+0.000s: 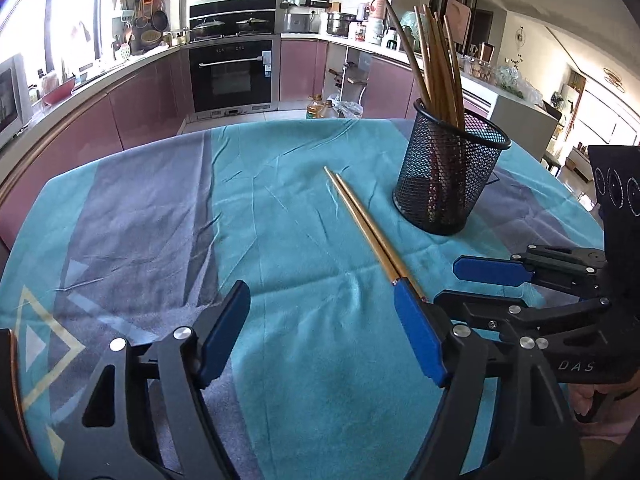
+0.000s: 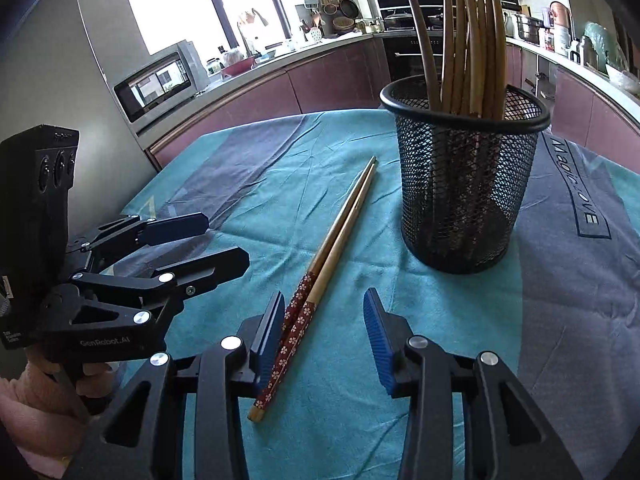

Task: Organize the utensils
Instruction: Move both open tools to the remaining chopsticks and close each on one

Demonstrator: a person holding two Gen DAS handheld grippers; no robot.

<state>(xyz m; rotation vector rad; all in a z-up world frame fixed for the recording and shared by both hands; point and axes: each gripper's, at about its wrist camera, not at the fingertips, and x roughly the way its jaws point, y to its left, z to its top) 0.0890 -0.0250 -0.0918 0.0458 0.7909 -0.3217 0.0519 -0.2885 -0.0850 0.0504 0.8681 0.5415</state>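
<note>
A table covered by a teal and grey cloth [image 1: 280, 208] carries the items under inspection. A pair of chopsticks [image 2: 336, 236] lies flat on the cloth, the two sticks touching along their length, thin tips toward the far edge of the table and the red flower-patterned handle ends toward the near edge. A black mesh holder [image 2: 464, 184] stands upright just beside the pair, nearer the far right corner of the table, apart from the sticks. It holds a bundle of brown chopsticks [image 2: 468, 40] standing tip-down and leaning against the rim.

The right gripper [image 2: 324, 320] sits low over the near edge with its jaws standing moderately apart. The handle ends of the loose pair lie between the blue pads, close against the left pad [image 2: 272, 328]; the right pad is clear of them. No grip is made.

The left gripper [image 1: 320, 320] has its jaws spread wide over bare cloth, holding nothing. In its view, the pair's near end passes behind its right-side pad [image 1: 416, 336]. A hand [image 2: 48, 380] in a pink sleeve carries this gripper.
</note>
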